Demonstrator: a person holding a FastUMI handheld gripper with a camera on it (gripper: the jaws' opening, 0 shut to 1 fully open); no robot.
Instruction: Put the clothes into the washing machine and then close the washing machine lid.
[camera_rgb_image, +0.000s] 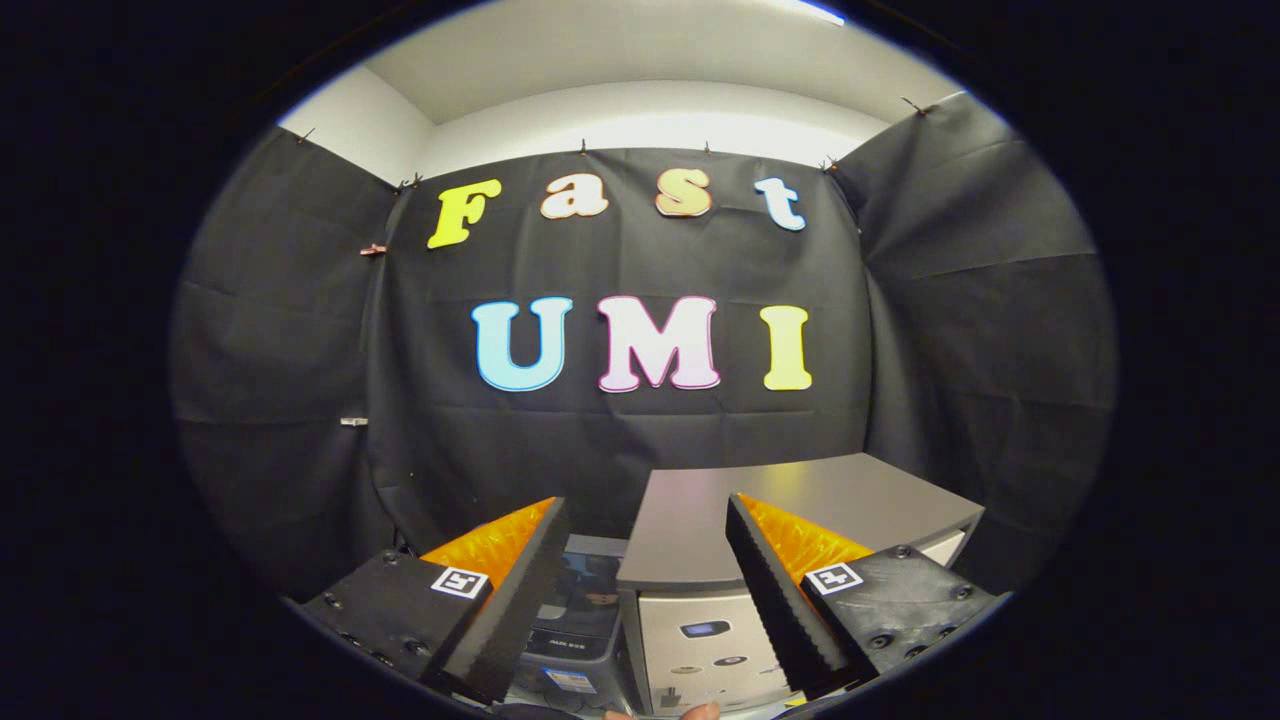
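My gripper is open, its two black ridged fingers spread wide with nothing between them. It is held up high and looks toward the booth's back wall. Below and beyond the fingers stands a grey machine with a flat grey top and a light front panel carrying a small display. Left of it, between the fingers, is a darker unit with a dark glossy top surface; whether that is the washing machine's opening I cannot tell. No clothes are recognisable here.
Black cloth walls close the booth on the left, back and right. A fingertip of a person pokes in low down, just under the grey machine's front.
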